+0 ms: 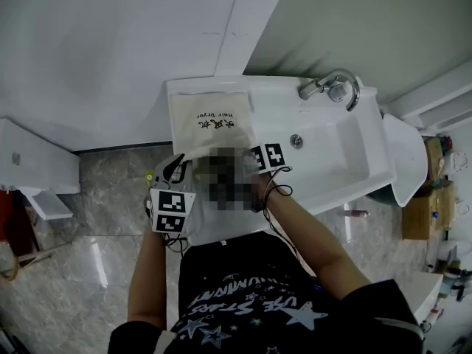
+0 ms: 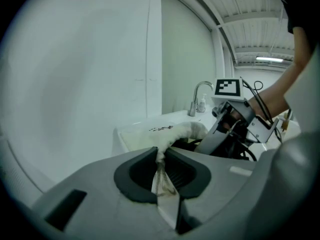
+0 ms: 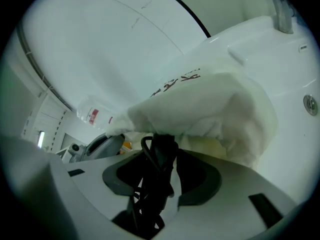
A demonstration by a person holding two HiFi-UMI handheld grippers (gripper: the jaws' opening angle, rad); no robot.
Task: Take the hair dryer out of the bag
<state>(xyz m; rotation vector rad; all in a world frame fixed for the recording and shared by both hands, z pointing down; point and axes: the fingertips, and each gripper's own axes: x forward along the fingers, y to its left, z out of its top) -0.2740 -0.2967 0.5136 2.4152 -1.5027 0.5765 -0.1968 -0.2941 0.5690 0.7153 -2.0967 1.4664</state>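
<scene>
A white cloth bag (image 1: 209, 116) printed "Hair Dryer" lies on the left part of the sink counter, its mouth toward me. My left gripper (image 2: 161, 156) is shut on the bag's (image 2: 175, 131) cloth edge at the mouth. My right gripper (image 3: 161, 159) is at the bag's (image 3: 210, 104) mouth, its jaws closed on the black hair dryer (image 3: 159, 151), whose cord (image 3: 145, 204) hangs down between them. Most of the dryer is hidden inside the bag. In the head view I see both marker cubes, left (image 1: 172, 211) and right (image 1: 267, 155); the jaws there are covered by a blurred patch.
The white sink (image 1: 369, 124) with a chrome faucet (image 1: 332, 88) lies right of the bag. A wall stands behind the counter. A white cabinet (image 1: 29, 168) is at the left, cardboard boxes (image 1: 420, 212) on the floor at the right.
</scene>
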